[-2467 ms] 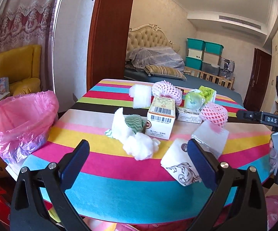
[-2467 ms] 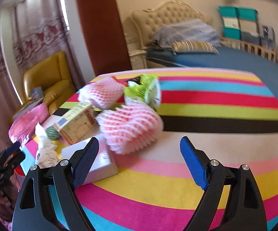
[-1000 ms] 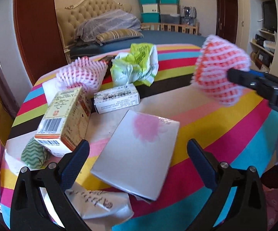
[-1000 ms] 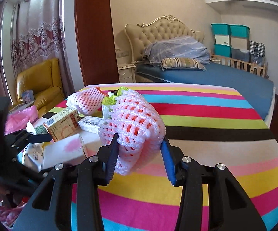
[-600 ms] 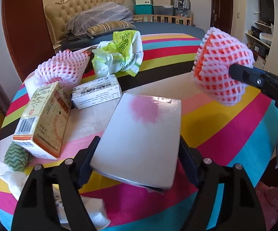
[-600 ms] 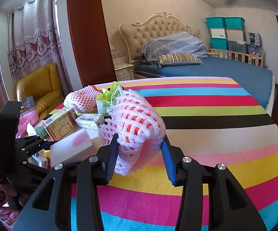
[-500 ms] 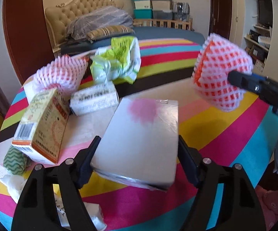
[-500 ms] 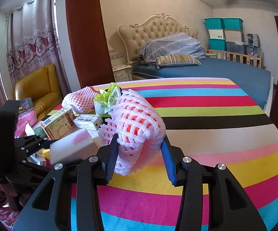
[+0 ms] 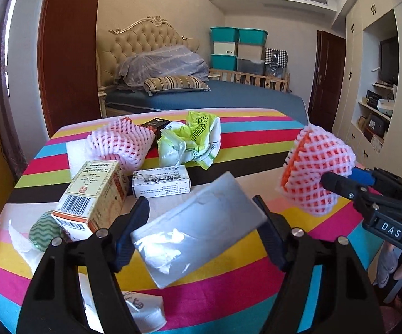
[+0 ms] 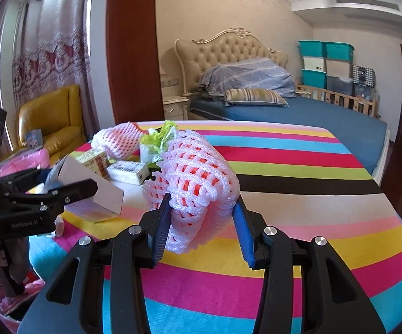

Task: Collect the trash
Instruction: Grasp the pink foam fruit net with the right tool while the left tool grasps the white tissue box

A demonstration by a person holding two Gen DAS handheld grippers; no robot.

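Lifted off the striped table (image 9: pixel 256 139), the flat white box (image 9: pixel 201 222) now tilts, clamped in the left gripper (image 9: pixel 201 224), whose jaws have just been closing; right gripper (image 10: pixel 202 224) grips foam net (image 10: pixel 198 178). Both items are ready for bagging.

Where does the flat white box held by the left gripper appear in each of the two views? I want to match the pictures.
Left wrist view: the flat white box is at lower centre, tilted, clamped in the left gripper.
Right wrist view: the same box is at the left edge, middle height, tilted in that gripper.
Shared landmark: the yellow barcode carton on the striped table, just beyond the box.
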